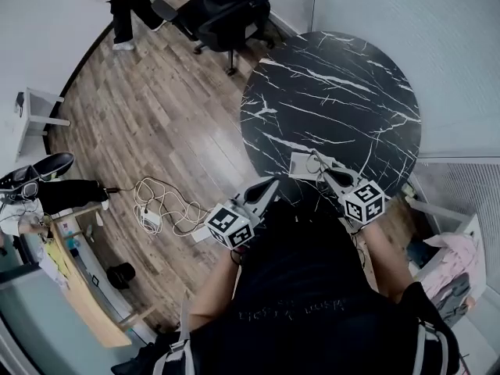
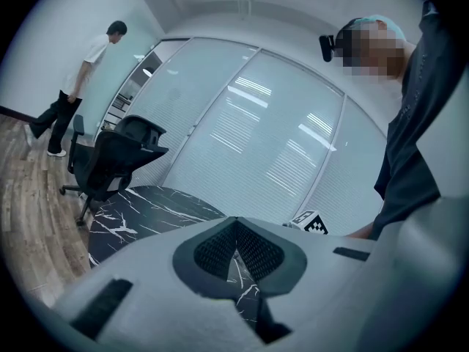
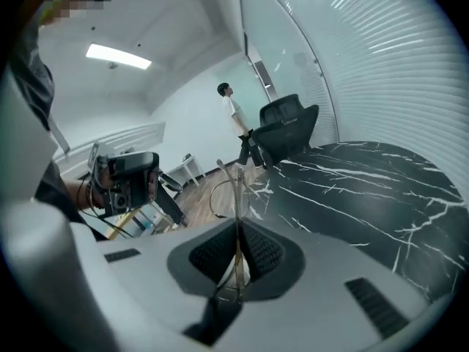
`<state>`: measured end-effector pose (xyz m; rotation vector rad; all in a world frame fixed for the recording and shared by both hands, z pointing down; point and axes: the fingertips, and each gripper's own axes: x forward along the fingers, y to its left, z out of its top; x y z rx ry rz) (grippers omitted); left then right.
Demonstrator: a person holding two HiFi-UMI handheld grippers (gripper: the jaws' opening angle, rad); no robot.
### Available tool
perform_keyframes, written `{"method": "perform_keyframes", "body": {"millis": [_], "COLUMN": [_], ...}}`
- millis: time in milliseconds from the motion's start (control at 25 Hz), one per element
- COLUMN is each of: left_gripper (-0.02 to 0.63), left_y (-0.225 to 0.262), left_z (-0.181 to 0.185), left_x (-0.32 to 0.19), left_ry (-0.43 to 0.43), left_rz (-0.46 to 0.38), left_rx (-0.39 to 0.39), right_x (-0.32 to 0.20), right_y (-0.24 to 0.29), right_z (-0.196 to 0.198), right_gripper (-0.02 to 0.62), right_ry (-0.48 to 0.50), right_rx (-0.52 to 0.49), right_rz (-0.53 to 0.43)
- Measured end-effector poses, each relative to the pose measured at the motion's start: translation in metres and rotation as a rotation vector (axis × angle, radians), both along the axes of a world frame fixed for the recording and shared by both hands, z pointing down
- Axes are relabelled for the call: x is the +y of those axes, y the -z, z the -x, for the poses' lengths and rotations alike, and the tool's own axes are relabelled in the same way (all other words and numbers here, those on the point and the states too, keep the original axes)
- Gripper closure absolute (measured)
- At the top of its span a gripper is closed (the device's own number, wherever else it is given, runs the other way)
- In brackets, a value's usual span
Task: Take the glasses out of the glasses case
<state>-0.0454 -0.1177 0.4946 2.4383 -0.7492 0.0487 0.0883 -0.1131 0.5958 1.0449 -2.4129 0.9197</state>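
Right gripper [image 3: 236, 239] pinches the glasses [image 3: 237, 193], clear only in its own view; left gripper [image 2: 234, 229] pressed together.

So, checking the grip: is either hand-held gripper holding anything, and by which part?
The right hand-held gripper pinches the glasses by their thin frame, beside a lens. The left hand-held gripper is shut on nothing.

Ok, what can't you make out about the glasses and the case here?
Glasses case: head view, tiny and partly behind the right claw; open or shut unclear.
Glasses: right gripper view, lower part buried in the claw.
Left gripper view: case out of frame.
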Motion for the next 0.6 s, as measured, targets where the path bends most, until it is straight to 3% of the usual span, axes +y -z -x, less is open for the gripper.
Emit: {"method": "perform_keyframes", "body": {"millis": [280, 600], "left_gripper": [0.588, 0.588], "left_y": [0.003, 0.009], "left_z": [-0.006, -0.006], "left_x": [-0.001, -0.004], "left_ry": [-0.022, -0.019], "left_rz": [-0.006, -0.013], "left_rx": [0.002, 0.0], "right_x": [-0.007, -0.004], "right_y": [0.034, 0.066], "right_z": [-0.012, -0.021], "right_gripper": [0.565, 0.565], "right_ry": [-0.128, -0.188], "right_rx": [-0.203, -0.332], "right_rz": [0.012, -0.014]}}
